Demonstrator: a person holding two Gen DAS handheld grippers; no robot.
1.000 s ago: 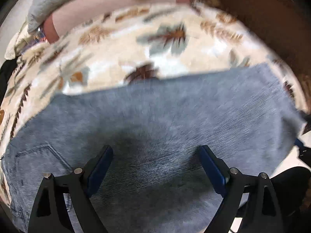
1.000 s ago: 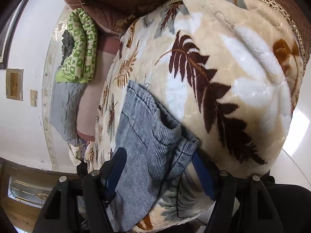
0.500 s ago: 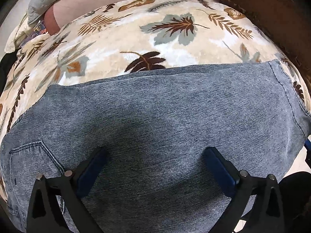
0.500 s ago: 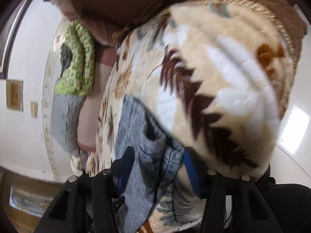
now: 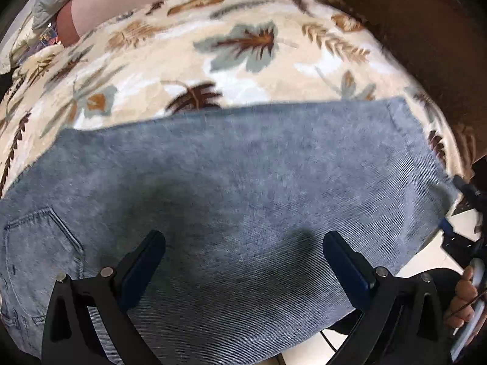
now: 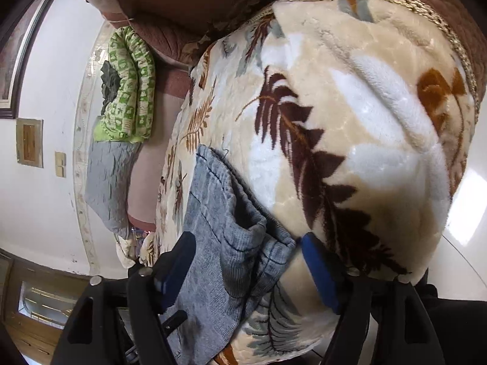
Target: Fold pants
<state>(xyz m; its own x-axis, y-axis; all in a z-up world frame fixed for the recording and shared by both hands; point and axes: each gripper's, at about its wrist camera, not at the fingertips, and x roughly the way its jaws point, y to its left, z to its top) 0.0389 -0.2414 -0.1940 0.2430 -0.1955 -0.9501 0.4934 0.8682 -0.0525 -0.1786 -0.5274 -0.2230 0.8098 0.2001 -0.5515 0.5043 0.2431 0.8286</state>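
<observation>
Two claws hovering over pants [image 5: 243, 200] lying on the bed blanket [image 5: 188, 67] — left claw [image 5: 243, 270] wide, empty; right claw [image 6: 246, 270] opening around the bunched hem — layers risk slipping, spoiling the fold.

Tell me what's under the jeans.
The jeans lie on a leaf-print blanket, which shows beyond their far edge. Whatever is under the blanket there is covered.

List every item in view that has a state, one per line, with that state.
pants: folded over, lying flat on the leaf-print blanket, hems bunched at the bed's edge.
left gripper: open, above the denim, holding nothing.
right gripper: jaws opening, the hems between them.
green quilt: rolled up.
</observation>
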